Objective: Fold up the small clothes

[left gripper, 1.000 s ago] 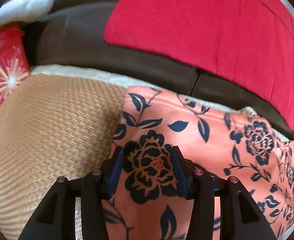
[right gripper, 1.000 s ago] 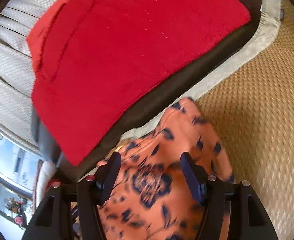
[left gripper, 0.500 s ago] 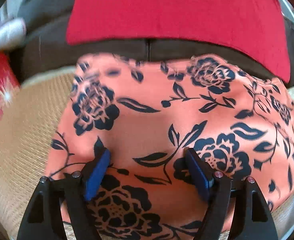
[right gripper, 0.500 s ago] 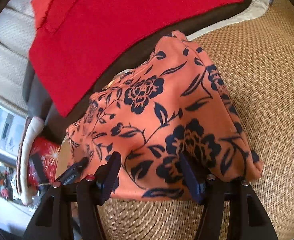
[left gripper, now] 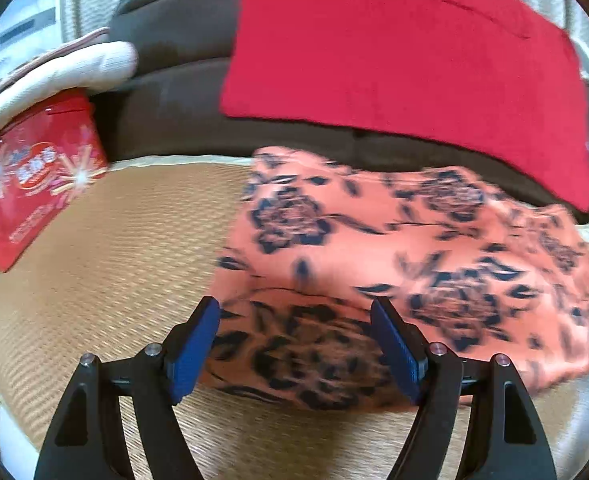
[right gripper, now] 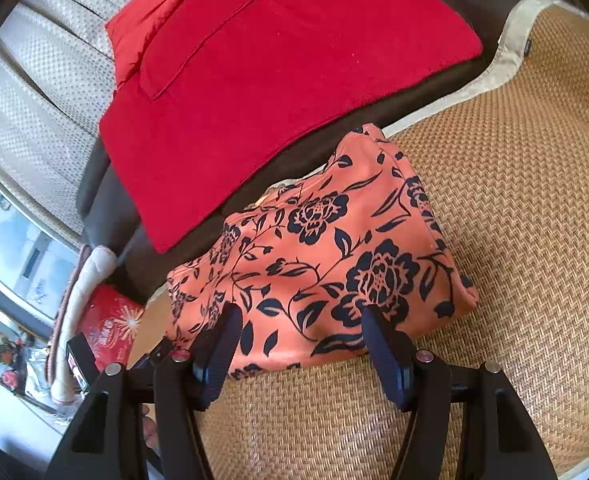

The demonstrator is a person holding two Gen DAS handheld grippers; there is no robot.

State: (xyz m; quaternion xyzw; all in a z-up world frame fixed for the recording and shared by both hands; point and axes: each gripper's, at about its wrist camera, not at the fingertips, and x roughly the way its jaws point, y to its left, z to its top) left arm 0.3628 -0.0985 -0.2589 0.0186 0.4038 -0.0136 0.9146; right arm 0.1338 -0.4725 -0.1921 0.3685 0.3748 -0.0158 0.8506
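Orange floral garment (right gripper: 326,248) lay folded on a woven rattan mat (right gripper: 514,200), directly ahead of both tools. Left hand-held gripper (left gripper: 294,340) stood released, blue pads spread wide above the garment's near edge, pinching nothing. Right hand-held gripper (right gripper: 298,344) was likewise released, jaws apart over the near hem. Beyond the garment a red cushion (right gripper: 278,72) rested on a dark sofa (left gripper: 174,120). A red printed packet (left gripper: 34,176) lay far left of the left tool.
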